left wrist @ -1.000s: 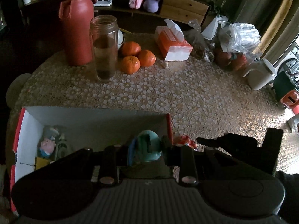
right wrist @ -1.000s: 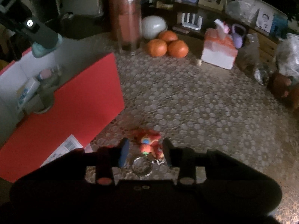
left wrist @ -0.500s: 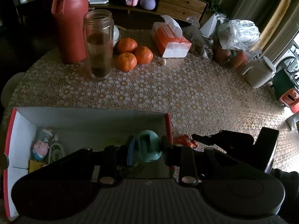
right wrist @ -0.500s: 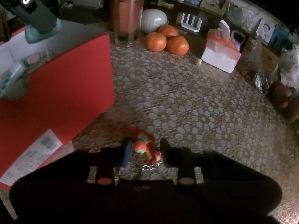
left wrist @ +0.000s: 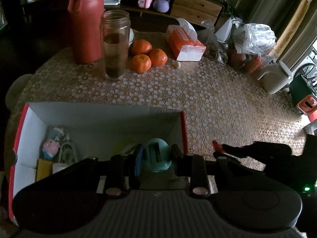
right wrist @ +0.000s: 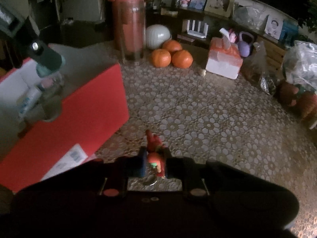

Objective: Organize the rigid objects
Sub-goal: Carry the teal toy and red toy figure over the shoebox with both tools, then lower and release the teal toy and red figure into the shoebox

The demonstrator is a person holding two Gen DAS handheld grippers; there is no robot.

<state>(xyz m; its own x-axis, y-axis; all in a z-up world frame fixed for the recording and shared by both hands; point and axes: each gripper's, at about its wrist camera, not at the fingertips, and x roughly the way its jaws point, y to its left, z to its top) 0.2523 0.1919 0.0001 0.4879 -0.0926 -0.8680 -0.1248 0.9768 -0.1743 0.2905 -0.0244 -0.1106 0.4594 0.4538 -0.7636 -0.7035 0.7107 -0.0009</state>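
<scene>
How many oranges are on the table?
3. They sit in a bunch on the far side of the table, between the glass jar and the tissue box: one at the back, one in front, one on the right.

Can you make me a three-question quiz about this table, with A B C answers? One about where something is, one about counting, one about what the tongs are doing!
1. Where is the teal object that the left tongs hold?
A. Over the open red box
B. Beside the oranges
C. On the tissue box

2. How many oranges sit by the glass jar?
A. One
B. Three
C. Five

3. What are the right tongs doing?
A. Open over bare table
B. Shut on the red toy keychain
C. Holding the jar

Answers: 1 A, the box's white inside shows right behind it. 2 B, three sit clustered together. 3 B, both fingers press against the toy's sides.
</scene>
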